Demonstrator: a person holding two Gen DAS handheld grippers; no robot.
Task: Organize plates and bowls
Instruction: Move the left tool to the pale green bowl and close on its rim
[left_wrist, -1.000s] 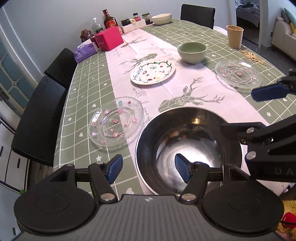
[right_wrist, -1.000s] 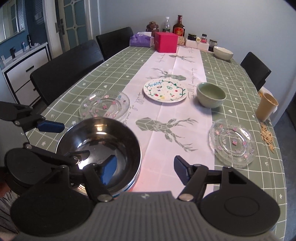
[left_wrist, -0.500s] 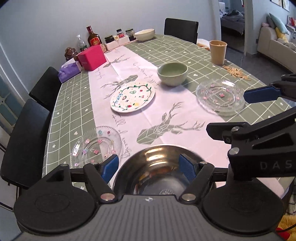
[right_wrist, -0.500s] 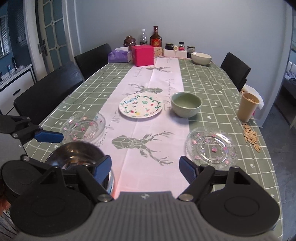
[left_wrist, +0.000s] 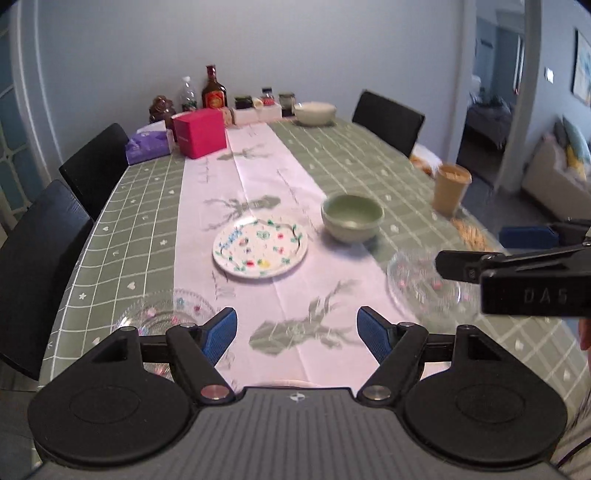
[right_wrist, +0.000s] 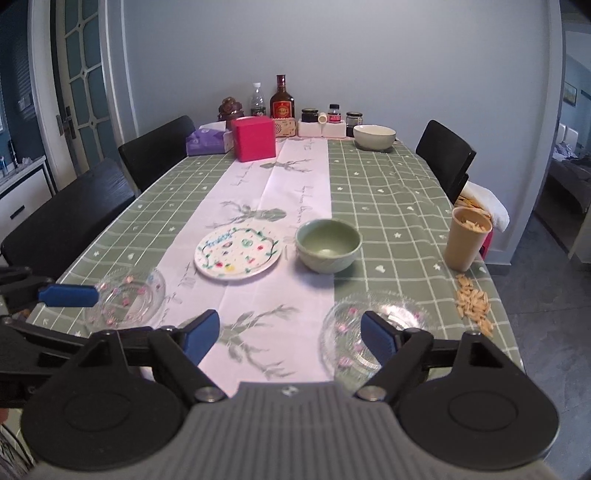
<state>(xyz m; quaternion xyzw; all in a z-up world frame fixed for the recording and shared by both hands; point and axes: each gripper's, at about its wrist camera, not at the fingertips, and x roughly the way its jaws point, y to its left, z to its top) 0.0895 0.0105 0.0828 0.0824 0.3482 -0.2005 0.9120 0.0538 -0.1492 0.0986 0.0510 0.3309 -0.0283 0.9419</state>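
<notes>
Glass plates (right_wrist: 373, 328) low in frame await as you hover both tools, the left tool (left_wrist: 297, 334) apart and empty, the right tool (right_wrist: 290, 336) opening and empty, between pickups; next, likely reach for one.

On the table there are two clear glass plates, one at eight o'clock (right_wrist: 125, 297) and one at four o'clock (right_wrist: 373, 328), and one white painted plate (right_wrist: 238, 252) near the middle. Bowls number two: a green bowl (right_wrist: 328, 245) beside the painted plate and a white bowl (right_wrist: 374, 136) at one o'clock. One tan cup (right_wrist: 466, 238) stands at three o'clock. Three black chairs show, and two bottles at twelve.
</notes>
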